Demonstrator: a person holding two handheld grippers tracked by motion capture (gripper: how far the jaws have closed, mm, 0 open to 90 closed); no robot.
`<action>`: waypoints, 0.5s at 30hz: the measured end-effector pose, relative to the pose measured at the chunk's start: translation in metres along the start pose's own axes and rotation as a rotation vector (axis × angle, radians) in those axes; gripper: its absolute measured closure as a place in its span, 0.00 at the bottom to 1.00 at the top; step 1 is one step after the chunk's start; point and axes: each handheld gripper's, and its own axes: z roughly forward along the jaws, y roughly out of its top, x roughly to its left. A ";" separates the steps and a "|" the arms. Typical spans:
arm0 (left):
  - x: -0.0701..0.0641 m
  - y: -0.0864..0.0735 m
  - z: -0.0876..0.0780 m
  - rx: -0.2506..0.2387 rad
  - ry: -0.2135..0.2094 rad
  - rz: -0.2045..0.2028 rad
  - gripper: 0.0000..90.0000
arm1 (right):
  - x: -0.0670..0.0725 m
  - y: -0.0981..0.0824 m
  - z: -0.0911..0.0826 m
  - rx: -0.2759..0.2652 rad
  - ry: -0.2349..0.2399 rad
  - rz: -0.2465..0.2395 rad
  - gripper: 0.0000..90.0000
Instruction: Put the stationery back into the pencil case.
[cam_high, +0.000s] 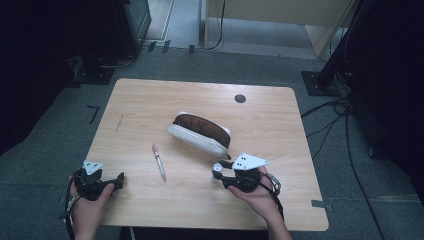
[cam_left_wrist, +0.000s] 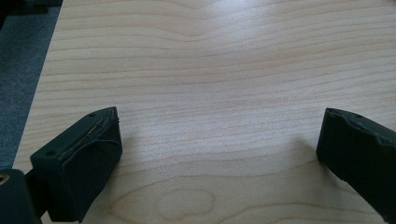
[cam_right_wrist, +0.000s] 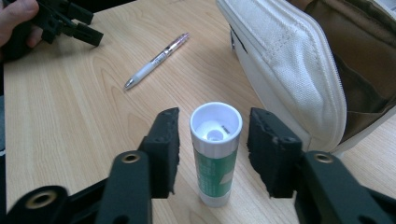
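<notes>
Right gripper view puts us right on the action: a glue stick (cam_right_wrist: 215, 156) stands upright on the worktop (cam_right_wrist: 70, 130), white cap end up, green label below, and it sits squarely between the two black jaws of the right gripper (cam_right_wrist: 214, 149). Gaps show on both sides of the tube, so the pads are not pressing on it; the jaws stand apart around it, with nothing clamped. Just beyond the right-hand jaw lies a white pencil case (cam_right_wrist: 299, 70) with a brown lining, its zip open, close beside the glue stick but not touching it. Further out on the wood, a pen (cam_right_wrist: 156, 60) with a white barrel and pinkish clip lies at a slant, well apart from the tube. Up in the far corner of that same view, the other hand and its black gripper are at the worktop's edge.

From the high view, the glue stick (cam_high: 217, 171) is near the front right part of the worktop (cam_high: 150, 100), the right gripper (cam_high: 220, 175) and the right hand (cam_high: 257, 195) behind it. The pencil case (cam_high: 200, 134) lies mid-worktop, the pen (cam_high: 159, 161) to its left. The left gripper (cam_high: 119, 181) rests low at the front left corner in the left hand (cam_high: 90, 202).

Over in the left gripper view, the left gripper (cam_left_wrist: 219, 140) has its jaws spread wide, bare wood between them.
</notes>
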 end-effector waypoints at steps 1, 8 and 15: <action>0.000 0.000 0.000 0.000 0.000 0.000 0.00 | 0.000 0.000 0.000 0.001 0.000 0.001 0.63; 0.000 0.000 0.000 0.000 0.000 0.000 0.00 | 0.001 -0.003 0.003 0.011 -0.012 -0.007 0.66; 0.000 0.000 0.000 0.000 0.000 0.000 0.00 | 0.001 -0.003 0.002 0.009 -0.029 -0.032 0.74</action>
